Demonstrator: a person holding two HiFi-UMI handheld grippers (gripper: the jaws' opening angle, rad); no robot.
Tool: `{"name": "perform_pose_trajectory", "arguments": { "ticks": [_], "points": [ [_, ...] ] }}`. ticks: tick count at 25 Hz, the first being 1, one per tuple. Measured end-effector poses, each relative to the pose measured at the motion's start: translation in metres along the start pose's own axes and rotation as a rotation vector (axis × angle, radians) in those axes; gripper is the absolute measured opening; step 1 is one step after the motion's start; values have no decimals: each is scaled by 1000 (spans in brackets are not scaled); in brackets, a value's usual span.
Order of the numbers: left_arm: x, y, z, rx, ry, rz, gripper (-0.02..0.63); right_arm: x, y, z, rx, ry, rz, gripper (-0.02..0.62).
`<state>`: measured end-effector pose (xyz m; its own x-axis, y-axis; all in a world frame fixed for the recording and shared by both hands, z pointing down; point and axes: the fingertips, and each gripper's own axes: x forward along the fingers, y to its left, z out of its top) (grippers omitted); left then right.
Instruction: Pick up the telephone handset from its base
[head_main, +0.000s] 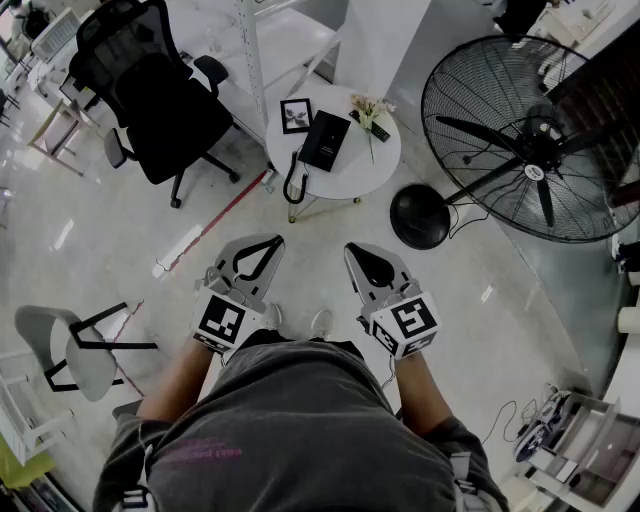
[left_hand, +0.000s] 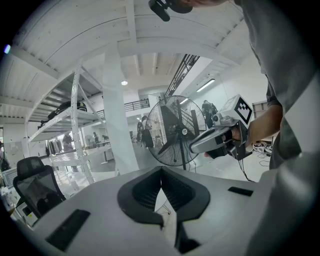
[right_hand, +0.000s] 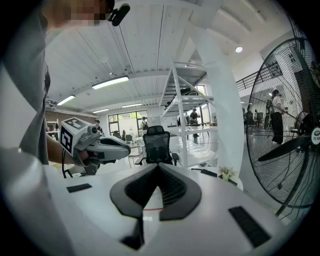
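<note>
A small round white table (head_main: 352, 172) carries everything; a flat black telephone base (head_main: 323, 140) lies near its middle; left of the base, towards the far rim, lies a dark-framed picture (head_main: 296, 116); right of the base are a sprig of pale flowers (head_main: 370, 107) and a small dark object (head_main: 379, 130); nearer than the base, at the table's edge, rests the curved black handset (head_main: 294, 180).

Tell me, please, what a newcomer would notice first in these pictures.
The big fan at the right dominates the head view. Ahead, a small round table bears the black telephone, with a black chair to its left. In the foreground, the left gripper and right gripper are both shut and empty, well short of the table.
</note>
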<state>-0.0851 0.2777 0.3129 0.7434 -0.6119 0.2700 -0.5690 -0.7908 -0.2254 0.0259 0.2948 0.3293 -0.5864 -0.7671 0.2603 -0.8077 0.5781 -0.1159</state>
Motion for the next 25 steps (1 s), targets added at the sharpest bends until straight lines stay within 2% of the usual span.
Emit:
{"name": "perform_pose_trajectory", "arguments": {
  "ticks": [5, 9, 12, 25],
  "points": [
    [6, -1, -3, -10, 12, 12, 15, -4, -9, -1, 7, -6, 0, 20],
    [11, -3, -6, -73, 29, 33, 15, -10, -23, -7, 44, -13, -7, 20],
    [15, -3, -12, -52, 37, 47, 15, -18, -35, -11, 53, -15, -17, 20],
    [36, -30, -17, -82, 104, 87, 15, -53, -85, -34, 121, -7, -13, 20]
  ]
}}
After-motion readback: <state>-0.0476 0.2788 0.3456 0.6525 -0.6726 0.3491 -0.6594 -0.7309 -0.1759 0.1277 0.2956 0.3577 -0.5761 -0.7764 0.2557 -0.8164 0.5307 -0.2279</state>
